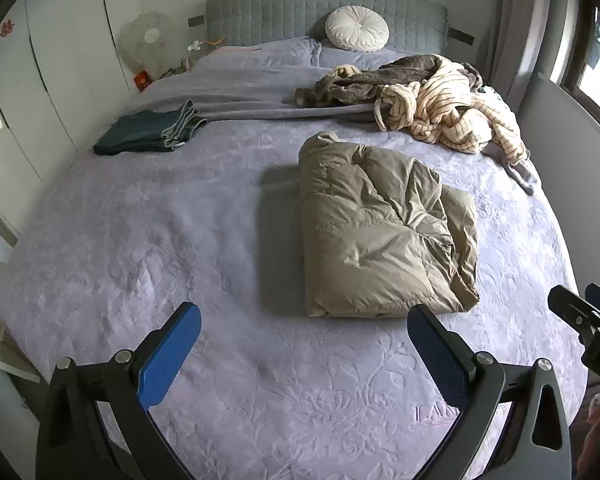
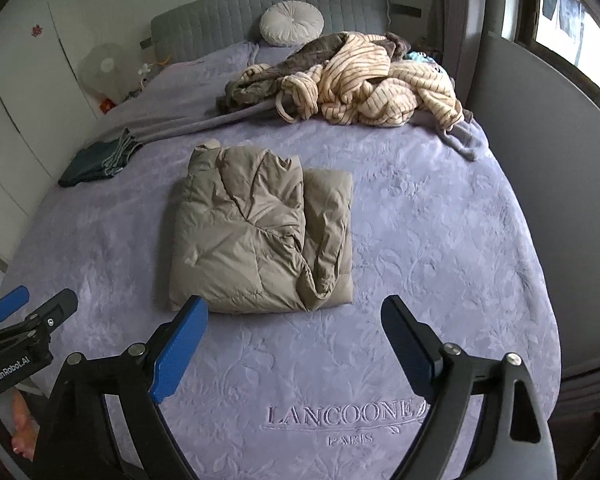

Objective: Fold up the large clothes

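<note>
A khaki puffer jacket (image 1: 380, 232) lies folded into a thick rectangle on the lilac bedspread (image 1: 180, 240); it also shows in the right wrist view (image 2: 256, 236). My left gripper (image 1: 304, 320) is open and empty, held above the bed just in front of the jacket's near edge. My right gripper (image 2: 294, 316) is open and empty, its left finger close to the jacket's near edge. Each gripper shows at the edge of the other's view: the right one (image 1: 580, 316), the left one (image 2: 28, 316).
A heap of unfolded clothes, striped cream and grey-brown (image 1: 428, 100), lies at the far right of the bed (image 2: 360, 80). Folded dark jeans (image 1: 148, 130) lie at the far left. A round white cushion (image 1: 356, 28) leans on the grey headboard. White wardrobes and a fan stand left.
</note>
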Available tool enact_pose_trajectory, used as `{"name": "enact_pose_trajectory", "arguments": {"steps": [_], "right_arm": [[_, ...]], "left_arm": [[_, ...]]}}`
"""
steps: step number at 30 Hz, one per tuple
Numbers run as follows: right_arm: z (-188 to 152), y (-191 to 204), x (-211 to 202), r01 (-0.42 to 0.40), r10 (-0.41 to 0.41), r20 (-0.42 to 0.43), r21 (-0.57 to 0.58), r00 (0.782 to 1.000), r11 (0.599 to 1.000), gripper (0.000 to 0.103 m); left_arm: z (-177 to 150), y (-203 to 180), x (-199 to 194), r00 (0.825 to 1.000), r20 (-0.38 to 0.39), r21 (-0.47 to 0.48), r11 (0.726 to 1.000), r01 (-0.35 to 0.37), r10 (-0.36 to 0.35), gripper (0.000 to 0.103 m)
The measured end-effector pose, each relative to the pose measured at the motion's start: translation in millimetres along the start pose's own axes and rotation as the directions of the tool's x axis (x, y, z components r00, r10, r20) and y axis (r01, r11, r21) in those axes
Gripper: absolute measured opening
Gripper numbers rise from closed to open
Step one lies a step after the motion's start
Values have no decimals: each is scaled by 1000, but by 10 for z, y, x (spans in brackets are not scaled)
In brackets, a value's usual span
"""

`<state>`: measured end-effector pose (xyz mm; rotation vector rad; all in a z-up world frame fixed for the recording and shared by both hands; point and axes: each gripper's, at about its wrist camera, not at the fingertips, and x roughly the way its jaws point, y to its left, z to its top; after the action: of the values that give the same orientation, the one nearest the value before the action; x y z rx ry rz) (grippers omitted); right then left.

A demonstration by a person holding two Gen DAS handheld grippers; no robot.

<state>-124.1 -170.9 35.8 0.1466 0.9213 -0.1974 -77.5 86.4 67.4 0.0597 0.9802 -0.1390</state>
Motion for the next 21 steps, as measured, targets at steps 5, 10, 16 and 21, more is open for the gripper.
{"name": "enact_pose_trajectory", "arguments": {"steps": [5,10,16,21], "right_arm": [[6,28,-24,10,-10,0,-5,1000,1000,90],[22,20,-33,16,-16,-1,-3,1000,1000,90],[23,-6,-38,22,-22,-7,3,1000,1000,90],[30,-20,-34,22,-22,-7,1,1000,1000,90]], "left_arm": [[35,33,-46,1000,4,-1,1000,3,-3,103],[56,51,-58,1000,6,1,1000,3,-3,103],[60,55,-57,1000,5,3,1000,3,-3,103],[49,51,-51,1000,3,-1,1000,2,-2,103]]}}
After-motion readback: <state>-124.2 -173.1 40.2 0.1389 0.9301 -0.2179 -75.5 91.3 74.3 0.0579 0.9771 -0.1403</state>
